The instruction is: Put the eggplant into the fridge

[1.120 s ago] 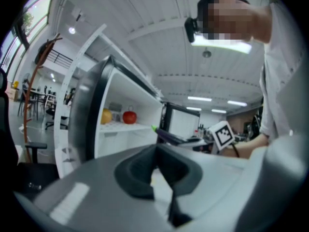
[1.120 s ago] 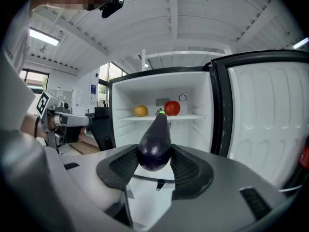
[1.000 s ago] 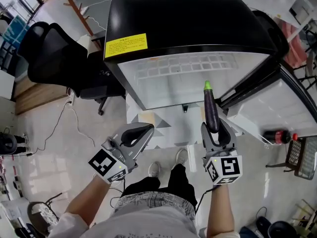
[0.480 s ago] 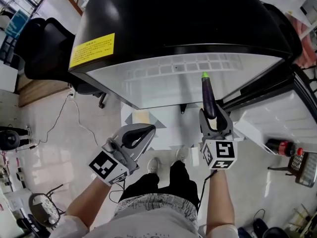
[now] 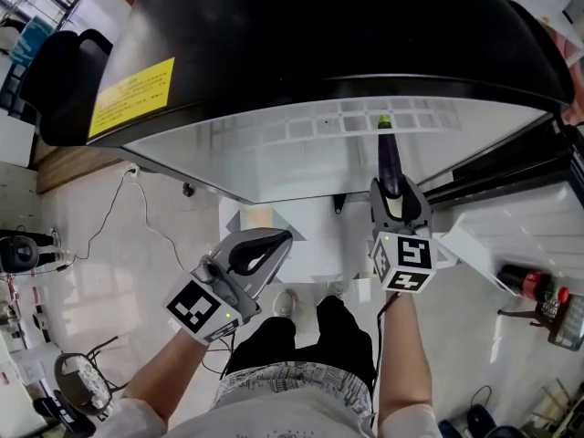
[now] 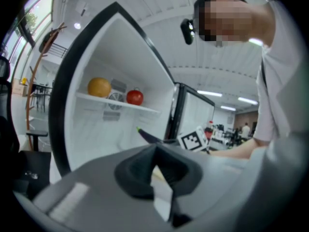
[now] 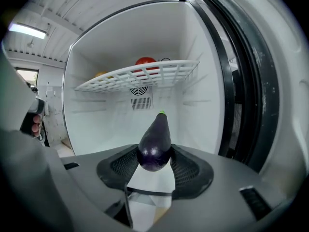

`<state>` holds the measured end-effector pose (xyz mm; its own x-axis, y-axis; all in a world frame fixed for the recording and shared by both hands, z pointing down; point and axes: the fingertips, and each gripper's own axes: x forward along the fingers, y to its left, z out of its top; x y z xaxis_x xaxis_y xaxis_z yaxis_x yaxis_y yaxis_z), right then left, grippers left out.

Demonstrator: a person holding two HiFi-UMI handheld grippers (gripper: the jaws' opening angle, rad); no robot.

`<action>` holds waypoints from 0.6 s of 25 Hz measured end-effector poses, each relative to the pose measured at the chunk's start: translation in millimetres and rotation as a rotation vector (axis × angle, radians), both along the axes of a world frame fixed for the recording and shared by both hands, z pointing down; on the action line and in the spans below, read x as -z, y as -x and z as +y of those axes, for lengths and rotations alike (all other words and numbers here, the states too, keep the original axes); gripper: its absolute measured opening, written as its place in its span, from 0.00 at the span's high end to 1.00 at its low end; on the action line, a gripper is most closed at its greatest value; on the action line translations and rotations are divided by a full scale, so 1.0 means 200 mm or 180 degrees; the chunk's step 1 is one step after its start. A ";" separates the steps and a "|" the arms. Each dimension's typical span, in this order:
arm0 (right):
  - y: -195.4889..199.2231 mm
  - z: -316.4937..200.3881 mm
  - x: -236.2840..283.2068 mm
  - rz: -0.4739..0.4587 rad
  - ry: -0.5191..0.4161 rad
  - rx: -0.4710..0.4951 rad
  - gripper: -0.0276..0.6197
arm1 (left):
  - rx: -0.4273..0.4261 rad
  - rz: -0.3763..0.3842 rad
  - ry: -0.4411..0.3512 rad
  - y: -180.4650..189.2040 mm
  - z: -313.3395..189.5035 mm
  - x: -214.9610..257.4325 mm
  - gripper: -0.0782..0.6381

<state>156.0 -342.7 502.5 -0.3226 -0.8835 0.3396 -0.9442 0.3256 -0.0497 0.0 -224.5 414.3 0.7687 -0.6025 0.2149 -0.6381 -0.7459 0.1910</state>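
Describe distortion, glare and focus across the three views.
Head view: wide-angle lens bows the glossy black fridge top, which carries a pale sheen. Left gripper view: fisheye, black corners, foreground soft, the round orange fruit clearer. Right gripper view: bright white fridge interior; the shiny purple eggplant shows small highlights.

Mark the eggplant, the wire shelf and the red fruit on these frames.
eggplant (image 7: 154, 149), right gripper view, rounded purple end.
wire shelf (image 7: 140, 75), right gripper view, middle of the grid.
red fruit (image 6: 135, 97), left gripper view, middle of its skin.
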 end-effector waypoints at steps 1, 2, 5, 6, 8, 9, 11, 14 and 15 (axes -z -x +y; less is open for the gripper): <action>-0.01 -0.02 -0.01 0.0014 -0.0001 -0.0012 0.65 | 0.0000 0.0001 0.0003 0.00 0.00 -0.01 0.88; -0.01 -0.04 -0.03 0.0032 -0.0004 -0.0018 0.65 | 0.0000 0.0003 0.0005 -0.01 -0.01 -0.03 0.88; 0.00 -0.09 -0.06 0.0110 -0.0018 -0.0023 0.65 | -0.0004 0.0016 0.0009 -0.02 -0.01 -0.07 0.88; 0.00 -0.11 -0.07 0.0133 -0.0022 -0.0027 0.65 | -0.0005 0.0021 0.0013 -0.02 -0.01 -0.08 0.88; 0.00 -0.13 -0.08 0.0166 -0.0024 -0.0043 0.65 | -0.0004 0.0028 0.0024 -0.02 -0.02 -0.10 0.88; 0.00 -0.15 -0.09 0.0185 -0.0024 -0.0054 0.65 | -0.0001 0.0030 0.0030 -0.02 -0.02 -0.12 0.88; -0.01 -0.18 -0.12 0.0241 -0.0030 -0.0079 0.65 | 0.0010 0.0035 0.0039 -0.01 -0.03 -0.14 0.88; -0.02 -0.22 -0.15 0.0357 -0.0044 -0.0118 0.65 | 0.0020 0.0050 0.0058 -0.01 -0.04 -0.18 0.88; -0.02 -0.22 -0.16 0.0399 -0.0045 -0.0126 0.65 | 0.0020 0.0053 0.0067 -0.01 -0.04 -0.19 0.88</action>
